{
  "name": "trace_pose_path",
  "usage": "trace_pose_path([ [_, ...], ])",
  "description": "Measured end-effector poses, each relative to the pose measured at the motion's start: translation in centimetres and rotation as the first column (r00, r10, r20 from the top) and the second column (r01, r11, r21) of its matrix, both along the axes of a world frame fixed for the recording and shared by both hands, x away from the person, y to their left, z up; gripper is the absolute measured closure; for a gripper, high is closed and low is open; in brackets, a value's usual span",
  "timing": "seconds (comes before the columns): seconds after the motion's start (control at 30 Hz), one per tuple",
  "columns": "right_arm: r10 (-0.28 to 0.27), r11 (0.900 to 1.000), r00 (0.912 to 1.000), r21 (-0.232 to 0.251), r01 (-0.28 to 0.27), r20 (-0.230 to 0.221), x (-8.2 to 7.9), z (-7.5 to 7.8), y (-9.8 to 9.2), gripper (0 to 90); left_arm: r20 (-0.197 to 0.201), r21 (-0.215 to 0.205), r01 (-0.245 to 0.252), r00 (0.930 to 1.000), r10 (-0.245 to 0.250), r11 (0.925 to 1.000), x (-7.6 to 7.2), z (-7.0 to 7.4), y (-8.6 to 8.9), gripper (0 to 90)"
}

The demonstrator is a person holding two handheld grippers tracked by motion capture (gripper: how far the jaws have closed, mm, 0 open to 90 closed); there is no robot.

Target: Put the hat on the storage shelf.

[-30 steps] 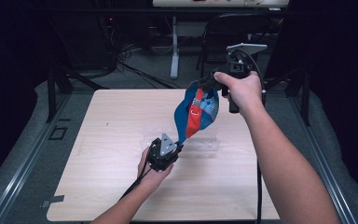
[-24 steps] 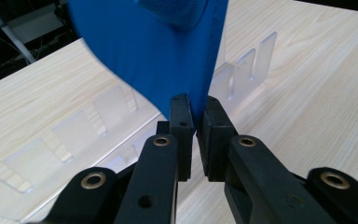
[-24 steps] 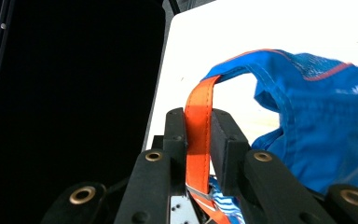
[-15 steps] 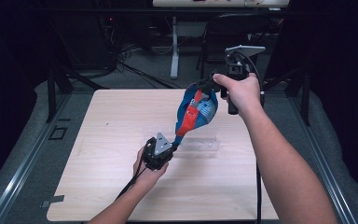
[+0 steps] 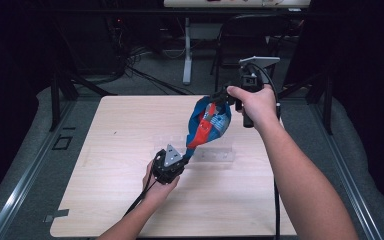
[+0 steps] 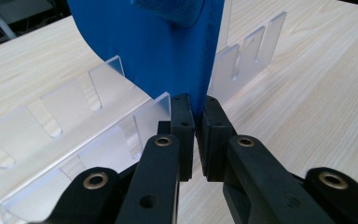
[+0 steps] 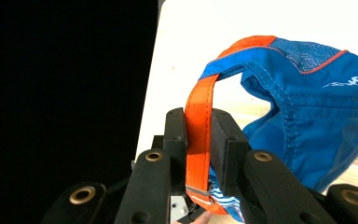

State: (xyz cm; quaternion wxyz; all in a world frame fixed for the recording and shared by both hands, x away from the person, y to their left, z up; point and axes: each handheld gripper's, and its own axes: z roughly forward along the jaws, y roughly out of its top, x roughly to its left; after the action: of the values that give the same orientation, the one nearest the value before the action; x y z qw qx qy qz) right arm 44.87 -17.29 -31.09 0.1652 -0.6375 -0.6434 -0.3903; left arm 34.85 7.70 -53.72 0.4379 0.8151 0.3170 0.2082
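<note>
1. Blue fabric, trimmed in orange: one cap (image 5: 207,122) hangs stretched in the air between two grippers, above the table (image 5: 115,130).
2. The right gripper (image 5: 220,96), raised high at the far side, has its jaws closed narrow on the cap's orange strap (image 7: 198,140); the strap runs up between the two pads and loops over to the blue crown.
3. The left gripper (image 5: 182,156), low and just above the tabletop, has its jaws pinched nearly together on the cap's lower blue edge (image 6: 186,70), with only a thin slit left between them.
4. One clear plastic rack (image 6: 74,121), slotted along its walls, lies on the table just beyond the left gripper and beneath the cap.
5. Count: two grippers, two hands, one cap, one rack.
6. The right hand (image 5: 255,102) grips its handle upright; the left hand (image 5: 155,182) wraps its gripper from beneath.
</note>
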Motion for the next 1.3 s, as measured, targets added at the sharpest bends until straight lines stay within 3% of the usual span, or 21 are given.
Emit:
trace_pose_path([
  [0.2,-0.009,1.0,0.9998,-0.006,0.009,-0.016,0.3,-1.4,0.0,77.3,-0.022,-0.003,-0.003,0.9997,0.003,1.0,0.0,-0.7,0.3,86.4],
  [0.47,-0.004,1.0,0.9994,-0.025,0.004,-0.035,0.6,-3.0,-0.2,77.2,-0.042,-0.039,-0.012,0.9991,0.01,0.9992,0.0,-1.0,0.7,85.9],
  [0.7,-0.012,0.999,0.9989,-0.033,0.01,-0.044,0.7,-3.7,-0.6,77.2,-0.046,-0.028,-0.014,0.9989,0.012,0.9995,-0.2,-1.2,0.9,73.5],
  [0.93,-0.021,0.999,0.999,-0.044,0.02,-0.04,0.7,-4.1,-0.9,77.2,-0.041,-0.047,0.004,0.9991,-0.006,0.9989,-1.0,-0.6,2.2,58.7],
  [1.3,-0.029,0.997,0.9986,-0.067,0.026,-0.044,0.6,-4.3,-1.3,77.0,-0.075,-0.044,0.0,0.9972,-0.003,0.999,-2.0,0.3,5.5,53.4],
])
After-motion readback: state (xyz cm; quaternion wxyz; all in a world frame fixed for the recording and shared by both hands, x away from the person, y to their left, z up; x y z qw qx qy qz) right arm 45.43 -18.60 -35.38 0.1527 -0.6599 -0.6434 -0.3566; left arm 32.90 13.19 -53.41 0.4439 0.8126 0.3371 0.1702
